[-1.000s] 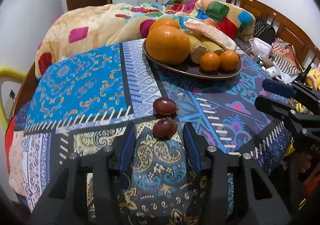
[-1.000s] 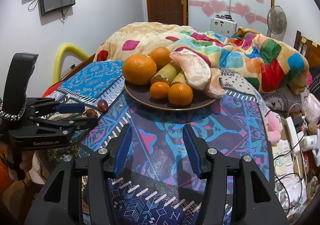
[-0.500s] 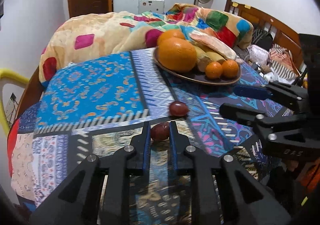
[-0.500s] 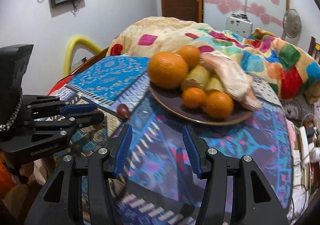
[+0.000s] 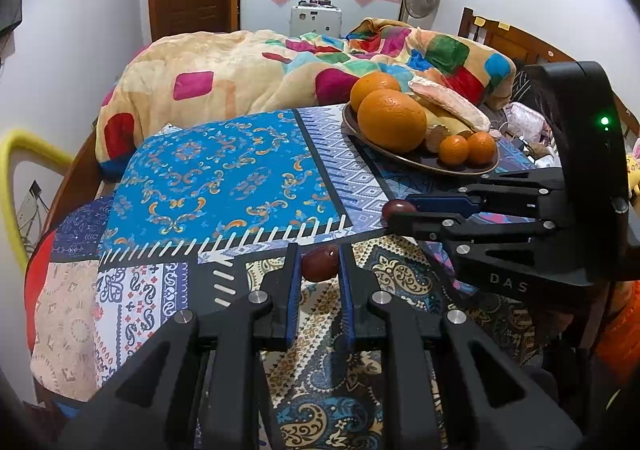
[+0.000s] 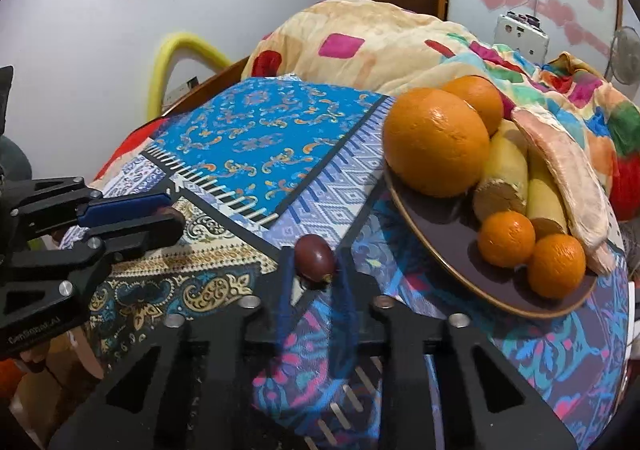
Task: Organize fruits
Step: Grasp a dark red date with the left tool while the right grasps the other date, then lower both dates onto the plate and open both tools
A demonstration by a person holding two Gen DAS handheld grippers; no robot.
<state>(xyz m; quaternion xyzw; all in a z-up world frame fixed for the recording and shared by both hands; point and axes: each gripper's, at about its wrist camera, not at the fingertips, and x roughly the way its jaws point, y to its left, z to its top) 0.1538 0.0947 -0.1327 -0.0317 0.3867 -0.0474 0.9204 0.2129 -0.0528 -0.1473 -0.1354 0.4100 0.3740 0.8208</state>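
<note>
Two small dark red fruits are on the patterned tablecloth. My left gripper (image 5: 319,264) is shut on one red fruit (image 5: 320,263); it also shows in the right wrist view (image 6: 160,216). My right gripper (image 6: 314,260) has closed around the other red fruit (image 6: 314,257), which also shows in the left wrist view (image 5: 394,209) at the right gripper's tips. A brown plate (image 6: 452,246) behind holds two big oranges (image 6: 436,140), two small oranges (image 6: 506,238), bananas and a pink peel-like piece.
A colourful blanket (image 5: 248,62) lies heaped behind the table. A yellow hoop (image 6: 176,54) stands at the left by the wall. A wooden bed frame (image 5: 516,42) is at the right. The tablecloth (image 5: 224,174) drops off at the near edges.
My left gripper has closed on the near red fruit. My right gripper has swung left to the second red fruit and narrowed around it.
</note>
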